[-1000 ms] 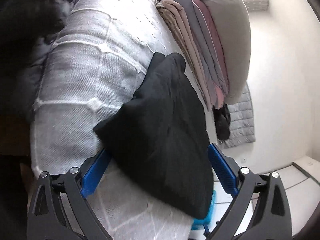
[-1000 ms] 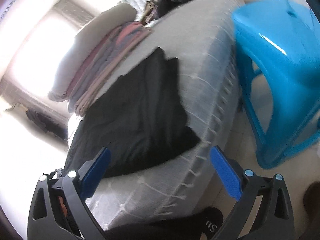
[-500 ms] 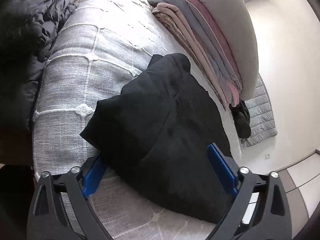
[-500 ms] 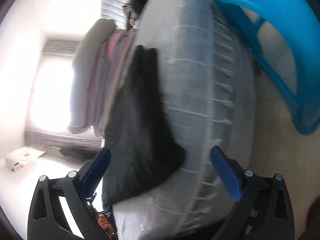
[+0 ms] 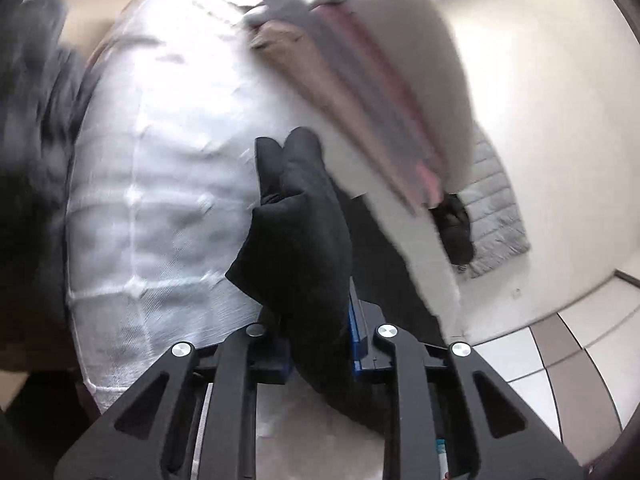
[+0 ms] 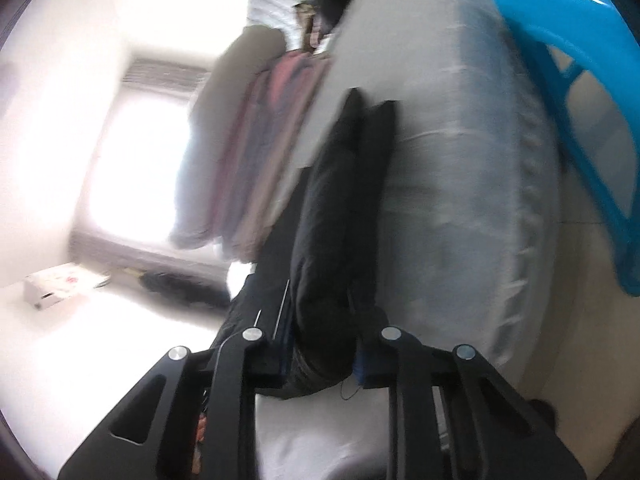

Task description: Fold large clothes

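Both the left gripper (image 5: 320,344) and right gripper (image 6: 320,344) have just closed, pinching the black garment (image 5: 300,240)

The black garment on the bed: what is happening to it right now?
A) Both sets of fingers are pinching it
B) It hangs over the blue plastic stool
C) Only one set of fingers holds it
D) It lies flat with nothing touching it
A: the left gripper and the right gripper have each just closed their fingers on a bunch of the black garment, over the grey mattress.
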